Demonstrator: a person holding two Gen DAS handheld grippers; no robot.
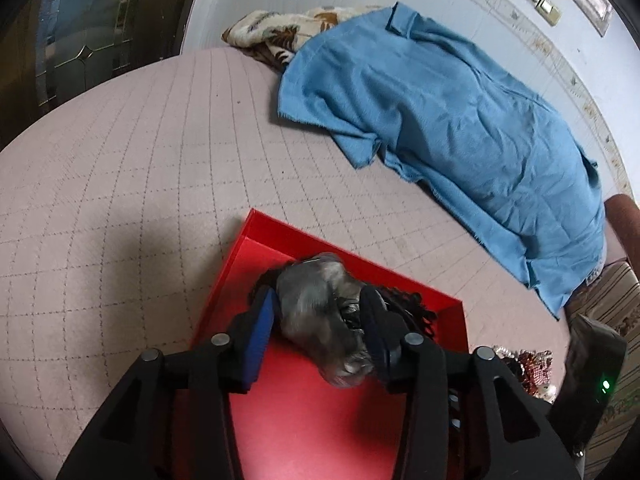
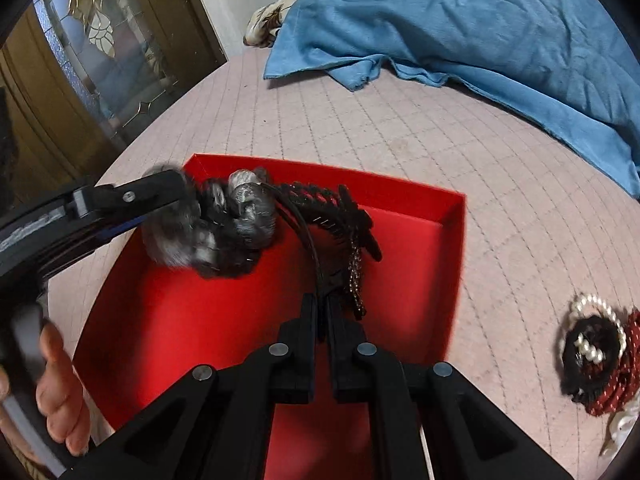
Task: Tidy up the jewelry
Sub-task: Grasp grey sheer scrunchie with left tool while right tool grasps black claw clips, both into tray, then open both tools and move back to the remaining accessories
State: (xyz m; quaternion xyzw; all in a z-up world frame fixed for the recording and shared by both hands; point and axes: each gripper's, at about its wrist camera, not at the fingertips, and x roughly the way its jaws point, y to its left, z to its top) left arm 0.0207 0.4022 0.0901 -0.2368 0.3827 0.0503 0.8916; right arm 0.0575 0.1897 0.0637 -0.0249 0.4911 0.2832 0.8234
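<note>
1. Left claw (image 2: 176,196), at nine o'clock in the right wrist view: jaws partly spread around a grey fuzzy hair tie (image 1: 320,312). We cannot tell whether the pads press on it. It sits in the red box (image 2: 168,320), far left corner.
2. Right claw (image 2: 320,312), six o'clock: pressed together, pinching the end of a black headband (image 2: 308,236) that arcs into the box beside a black comb clip (image 2: 348,216).
3. Step, as we judge it: both pieces being set down in the box.
4. Three o'clock, on the pink quilted bed (image 2: 500,248): a heap of pearl and dark red bracelets (image 2: 600,356), well apart from the box.
5. Next move calls for releasing the headband, lifting clear, then swinging the right claw to that heap.
</note>
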